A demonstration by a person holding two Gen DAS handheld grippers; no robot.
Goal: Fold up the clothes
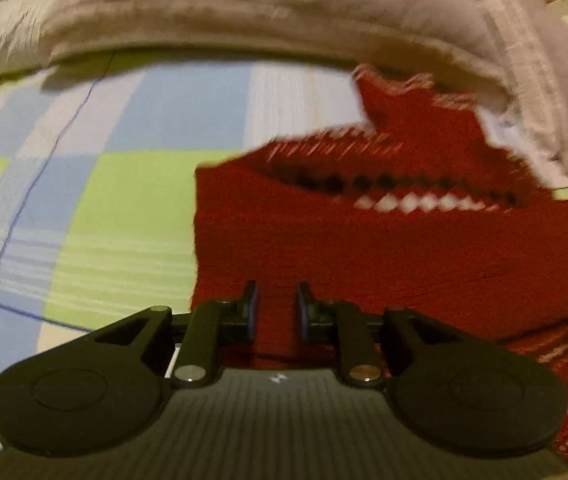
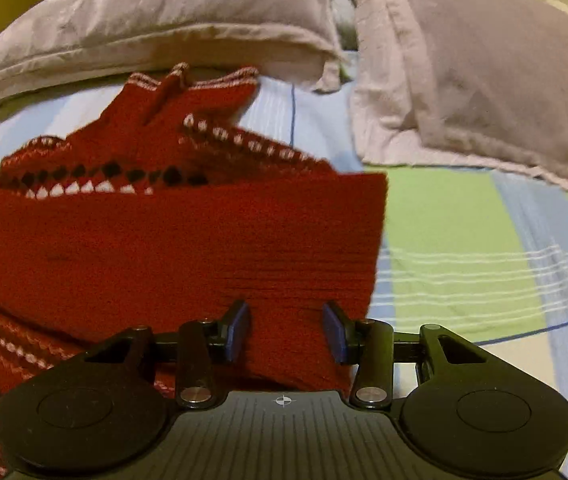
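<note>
A red knit sweater (image 1: 384, 248) with bands of black and white diamonds lies on the bed, and its near part is raised as a flap in front of both cameras. My left gripper (image 1: 277, 308) is shut on the flap's near edge, and red fabric fills the narrow gap between its fingers. In the right wrist view the same sweater (image 2: 164, 248) reaches from the left edge to the centre. My right gripper (image 2: 287, 330) is shut on the flap's right corner with a wider gap that is packed with fabric. The sleeves point toward the pillows. Both views are motion-blurred.
A bedsheet (image 1: 104, 200) checked in green, blue and white covers the bed and shows again as the sheet (image 2: 464, 240) right of the sweater. Grey-pink pillows (image 2: 164, 28) (image 2: 484, 80) lie along the far side. One pillow (image 1: 244, 8) overhangs the sweater's far end.
</note>
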